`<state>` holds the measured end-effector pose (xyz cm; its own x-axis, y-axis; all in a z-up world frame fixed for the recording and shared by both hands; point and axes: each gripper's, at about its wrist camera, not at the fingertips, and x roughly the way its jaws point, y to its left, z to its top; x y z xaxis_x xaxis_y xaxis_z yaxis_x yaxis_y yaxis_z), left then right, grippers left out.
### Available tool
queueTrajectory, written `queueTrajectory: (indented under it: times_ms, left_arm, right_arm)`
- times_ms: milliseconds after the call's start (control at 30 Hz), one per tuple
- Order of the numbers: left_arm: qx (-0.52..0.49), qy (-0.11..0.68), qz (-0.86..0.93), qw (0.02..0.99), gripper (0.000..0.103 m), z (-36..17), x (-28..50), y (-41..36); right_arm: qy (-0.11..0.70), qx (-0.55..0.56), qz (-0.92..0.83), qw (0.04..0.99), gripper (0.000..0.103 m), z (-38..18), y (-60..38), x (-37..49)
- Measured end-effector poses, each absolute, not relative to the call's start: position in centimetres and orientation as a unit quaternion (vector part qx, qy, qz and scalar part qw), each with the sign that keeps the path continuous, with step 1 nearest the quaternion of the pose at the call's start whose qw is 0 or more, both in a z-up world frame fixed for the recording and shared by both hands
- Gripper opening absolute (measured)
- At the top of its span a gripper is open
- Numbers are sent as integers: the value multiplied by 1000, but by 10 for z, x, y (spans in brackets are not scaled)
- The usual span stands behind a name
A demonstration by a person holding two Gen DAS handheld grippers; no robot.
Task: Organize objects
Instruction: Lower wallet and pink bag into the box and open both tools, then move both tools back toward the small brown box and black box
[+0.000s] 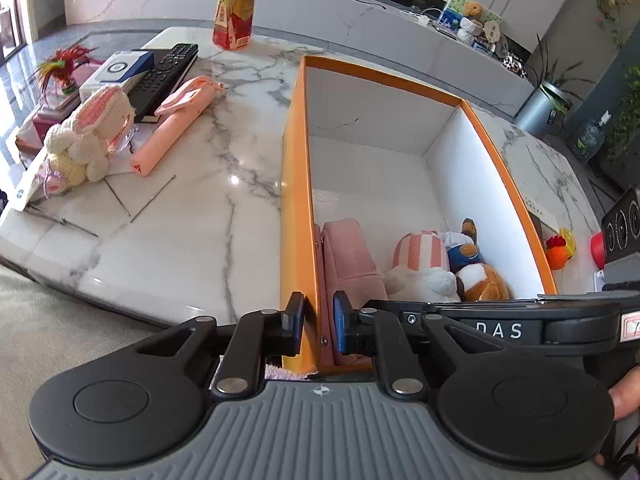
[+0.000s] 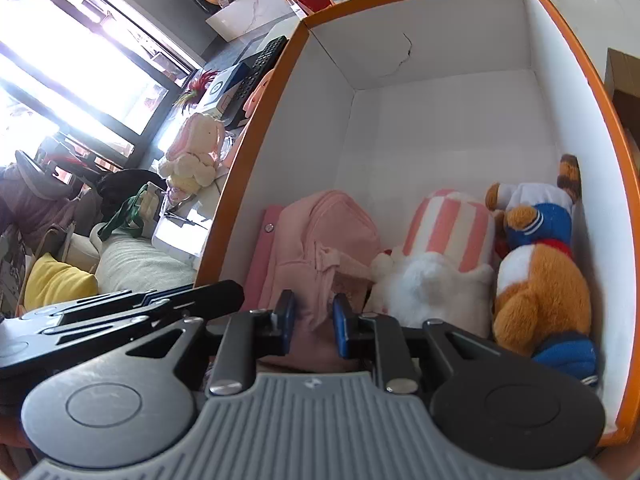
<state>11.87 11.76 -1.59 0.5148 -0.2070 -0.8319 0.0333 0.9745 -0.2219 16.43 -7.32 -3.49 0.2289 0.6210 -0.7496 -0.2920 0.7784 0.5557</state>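
Note:
An orange box (image 1: 294, 200) with white inside walls stands on the marble table (image 1: 180, 248). My left gripper (image 1: 317, 320) straddles the box's left wall near the front corner and is shut on it. Inside the box (image 2: 256, 152), at the near end, lie a pink backpack (image 2: 324, 236), a pink-striped white plush (image 2: 448, 232) and a brown bear plush in blue (image 2: 540, 292). My right gripper (image 2: 314, 314) reaches into the box and is shut on the backpack's near fabric. The same backpack (image 1: 352, 256) leans against the left wall in the left wrist view.
Left of the box on the table lie a crocheted bunny (image 1: 94, 132), a pink tube-like item (image 1: 176, 128), a black remote (image 1: 168, 70) and thin metal sticks (image 1: 152, 200). A drink bottle (image 1: 234, 8) stands at the back. A small orange crochet toy (image 1: 558, 254) sits right of the box.

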Motion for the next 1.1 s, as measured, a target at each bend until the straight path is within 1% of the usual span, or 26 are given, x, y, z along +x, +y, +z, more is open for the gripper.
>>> queueTrajectory:
  times_ms: [167, 300, 367, 433, 467, 533, 633, 767, 833, 867, 933, 1000, 1100]
  left_arm:
    - [-54, 484, -83, 870, 18, -15, 121, 110]
    - [-58, 484, -89, 868, 15, -17, 122, 114]
    - [-64, 481, -85, 870, 17, -16, 122, 114]
    - [-52, 469, -82, 878, 19, -10, 119, 110]
    - [-41, 463, -80, 882, 19, -7, 118, 107]
    - [-24, 448, -74, 891, 24, 3, 115, 102]
    - [-10, 416, -81, 906, 29, 23, 107, 95]
    - [25, 382, -132, 914, 32, 49, 100, 69]
    - [53, 368, -163, 914, 39, 58, 97, 49]
    - [67, 361, -177, 913, 41, 62, 96, 39]
    - [99, 349, -208, 909, 49, 66, 94, 15]
    - [133, 338, -235, 901, 52, 68, 94, -8]
    - [195, 321, -276, 885, 59, 65, 95, -46]
  right_arm:
    - [547, 164, 287, 769, 22, -37, -69, 157]
    - [547, 177, 280, 769, 22, -38, -66, 155]
    - [542, 173, 281, 773, 25, -36, -67, 154]
    - [532, 164, 282, 781, 32, -30, -69, 150]
    - [527, 163, 286, 784, 32, -26, -71, 147]
    - [514, 164, 295, 788, 32, -16, -77, 142]
    - [477, 146, 296, 814, 32, 7, -89, 131]
    - [426, 137, 291, 846, 33, 37, -122, 120]
    - [403, 139, 281, 860, 37, 48, -142, 117]
    - [393, 139, 273, 867, 37, 52, -154, 116]
    - [378, 136, 258, 879, 40, 56, -177, 114]
    - [370, 132, 238, 888, 40, 55, -200, 114]
    - [369, 135, 197, 898, 45, 45, -240, 117]
